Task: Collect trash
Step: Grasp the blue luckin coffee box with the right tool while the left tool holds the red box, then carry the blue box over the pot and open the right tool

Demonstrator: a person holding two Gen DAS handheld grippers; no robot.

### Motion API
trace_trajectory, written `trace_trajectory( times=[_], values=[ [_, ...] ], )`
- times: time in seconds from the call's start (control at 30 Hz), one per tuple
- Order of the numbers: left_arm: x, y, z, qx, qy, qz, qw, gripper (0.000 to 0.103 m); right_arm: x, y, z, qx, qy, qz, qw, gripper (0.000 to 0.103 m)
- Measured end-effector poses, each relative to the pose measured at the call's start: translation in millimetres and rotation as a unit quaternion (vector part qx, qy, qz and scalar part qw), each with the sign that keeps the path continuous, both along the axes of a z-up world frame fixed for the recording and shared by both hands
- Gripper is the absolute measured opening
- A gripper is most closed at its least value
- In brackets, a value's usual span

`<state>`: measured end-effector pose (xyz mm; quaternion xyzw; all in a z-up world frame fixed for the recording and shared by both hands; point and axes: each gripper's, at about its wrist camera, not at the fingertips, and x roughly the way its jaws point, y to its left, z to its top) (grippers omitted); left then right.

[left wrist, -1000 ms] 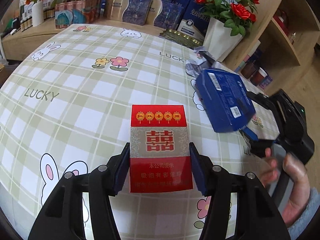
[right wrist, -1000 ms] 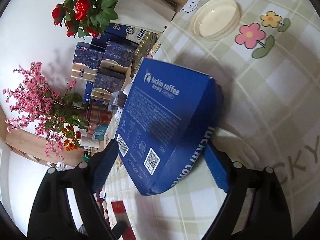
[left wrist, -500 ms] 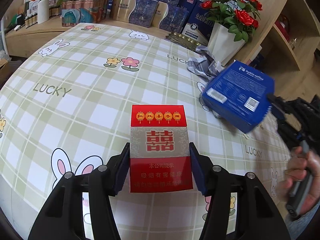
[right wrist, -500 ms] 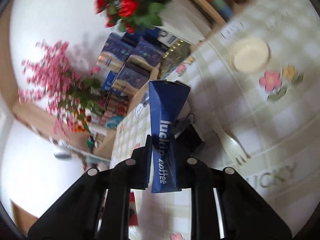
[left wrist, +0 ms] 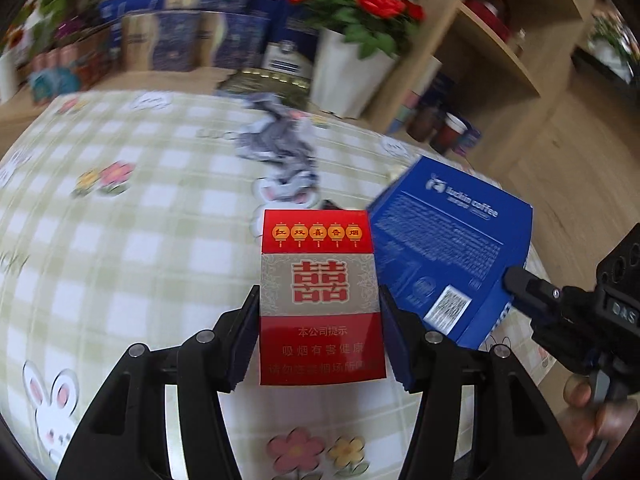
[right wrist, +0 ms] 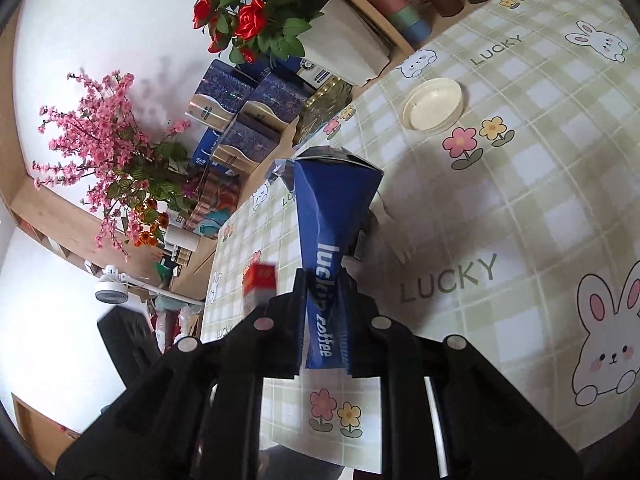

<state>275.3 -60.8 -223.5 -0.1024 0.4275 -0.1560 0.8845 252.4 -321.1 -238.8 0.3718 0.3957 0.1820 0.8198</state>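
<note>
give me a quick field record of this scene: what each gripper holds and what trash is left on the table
left gripper: shut on red cigarette pack
right gripper: shut on blue luckin coffee box, squeezed flat
table: checked cloth with rabbits and flowers
left on table: crumpled grey wrapper, white round lid
background: red roses in white pot

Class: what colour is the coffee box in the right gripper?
Blue with white lettering; the coffee box shows best in the left wrist view.
</note>
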Motion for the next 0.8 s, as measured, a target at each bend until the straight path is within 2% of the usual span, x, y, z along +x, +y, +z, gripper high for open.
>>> trace_trajectory(
  times=[0.1, 0.2, 0.27, 0.4, 0.57, 0.8],
  values=[
    [6.7, -18.1, -7.2, 0.010, 0.006, -0.035, 0.9993, 0.055, 3.1, 2.2, -2.1, 0.001, 0.000, 0.003, 1.000, 0.019],
    [8.6, -26.8, -15.1, 0.013, 0.013, -0.058, 0.9981, 0.054, 10.4, 4.6, -6.3, -0.003, 0.006, 0.004, 1.000, 0.026],
    [10.0, -28.9, -19.4, 0.009, 0.019, -0.064, 0.9977, 0.054, 17.7, 6.7, -13.3, -0.004, 0.012, 0.005, 1.000, 0.030],
    [14.4, -32.8, -29.9, 0.010, 0.034, -0.076, 0.9965, 0.054, 32.7, 15.9, -28.6, 0.000, 0.024, 0.021, 0.999, 0.031],
    [14.2, -26.3, -42.7, 0.008, 0.046, -0.072, 0.9963, 0.054, 36.6, 28.7, -28.1, -0.018, 0.003, 0.021, 1.000, 0.022],
    [2.0, 7.5, -24.5, -0.009, 0.035, -0.048, 0.9982, 0.054, 24.2, 18.3, -2.4, -0.034, -0.030, 0.011, 0.999, 0.016]
  ],
)
